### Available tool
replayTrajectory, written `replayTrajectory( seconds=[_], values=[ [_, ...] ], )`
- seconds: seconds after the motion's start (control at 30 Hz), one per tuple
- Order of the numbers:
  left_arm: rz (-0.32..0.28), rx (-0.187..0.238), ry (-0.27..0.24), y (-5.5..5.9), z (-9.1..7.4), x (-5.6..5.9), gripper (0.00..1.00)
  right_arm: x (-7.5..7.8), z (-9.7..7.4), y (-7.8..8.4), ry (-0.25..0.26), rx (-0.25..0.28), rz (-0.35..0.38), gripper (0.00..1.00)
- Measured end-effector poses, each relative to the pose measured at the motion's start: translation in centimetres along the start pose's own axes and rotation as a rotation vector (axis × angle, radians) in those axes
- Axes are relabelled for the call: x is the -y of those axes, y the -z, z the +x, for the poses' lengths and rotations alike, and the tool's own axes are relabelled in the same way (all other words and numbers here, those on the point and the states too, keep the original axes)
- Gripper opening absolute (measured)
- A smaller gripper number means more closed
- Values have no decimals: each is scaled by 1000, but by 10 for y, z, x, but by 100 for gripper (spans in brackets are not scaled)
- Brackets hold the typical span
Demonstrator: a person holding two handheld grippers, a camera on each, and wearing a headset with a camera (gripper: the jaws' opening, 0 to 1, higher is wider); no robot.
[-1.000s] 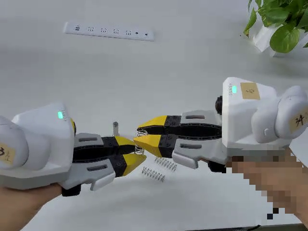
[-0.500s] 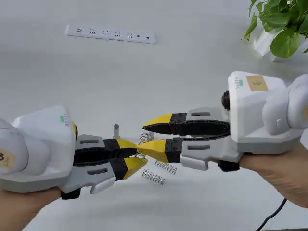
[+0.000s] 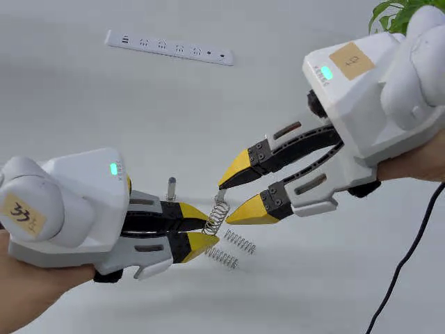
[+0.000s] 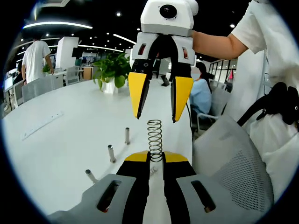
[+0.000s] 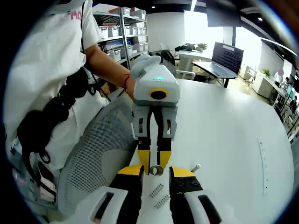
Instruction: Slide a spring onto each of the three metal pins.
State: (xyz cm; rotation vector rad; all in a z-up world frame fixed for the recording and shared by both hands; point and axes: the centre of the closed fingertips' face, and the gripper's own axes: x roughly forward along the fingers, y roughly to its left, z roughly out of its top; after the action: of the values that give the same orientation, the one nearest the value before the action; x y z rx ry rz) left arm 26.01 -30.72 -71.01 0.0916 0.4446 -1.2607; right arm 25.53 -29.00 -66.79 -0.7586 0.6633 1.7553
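My left gripper (image 3: 211, 229) and right gripper (image 3: 226, 202): white bodies, black jaws, yellow tips. Spring (image 3: 217, 216) silver-grey; table (image 3: 104, 118) plain white.

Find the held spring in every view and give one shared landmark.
Head view: spring at centre, leaning up from the left gripper.
Left gripper view: spring upright at centre, above that view's own jaws.
Right gripper view: spring end-on, low centre.
Shared landmark: power strip.

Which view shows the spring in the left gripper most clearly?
The left gripper view: the spring stands full length above the left gripper, coils distinct. The head view shows it small and tilted; the right gripper view, end-on.
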Motion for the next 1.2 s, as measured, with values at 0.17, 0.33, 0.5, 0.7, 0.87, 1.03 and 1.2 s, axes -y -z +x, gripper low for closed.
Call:
replayTrajectory(
  seconds=[0.17, 0.33, 0.5, 0.7, 0.87, 1.03, 1.2],
  values=[
    [7, -4, 15, 0, 2, 2, 6, -3, 8, 8, -71, -97, -85, 17],
    [12, -3, 22, -2, 3, 2, 6, -5, 14, 15, -108, -139, -115, 14],
    [10, 0, 30, -2, 5, 4, 6, -8, 16, 18, -125, -155, -128, 12],
    [13, -4, 42, -2, 7, 7, 6, -11, 18, 20, -136, -178, -140, 10],
    [16, -10, 49, 0, 8, 9, 6, -13, 19, 21, -145, -187, -149, 7],
    [18, -16, 53, 1, 7, 11, 6, -14, 20, 21, -159, -204, -154, 7],
    [21, -24, 52, 3, 6, 11, 6, -14, 21, 22, -164, -220, -172, 7]
  ],
)
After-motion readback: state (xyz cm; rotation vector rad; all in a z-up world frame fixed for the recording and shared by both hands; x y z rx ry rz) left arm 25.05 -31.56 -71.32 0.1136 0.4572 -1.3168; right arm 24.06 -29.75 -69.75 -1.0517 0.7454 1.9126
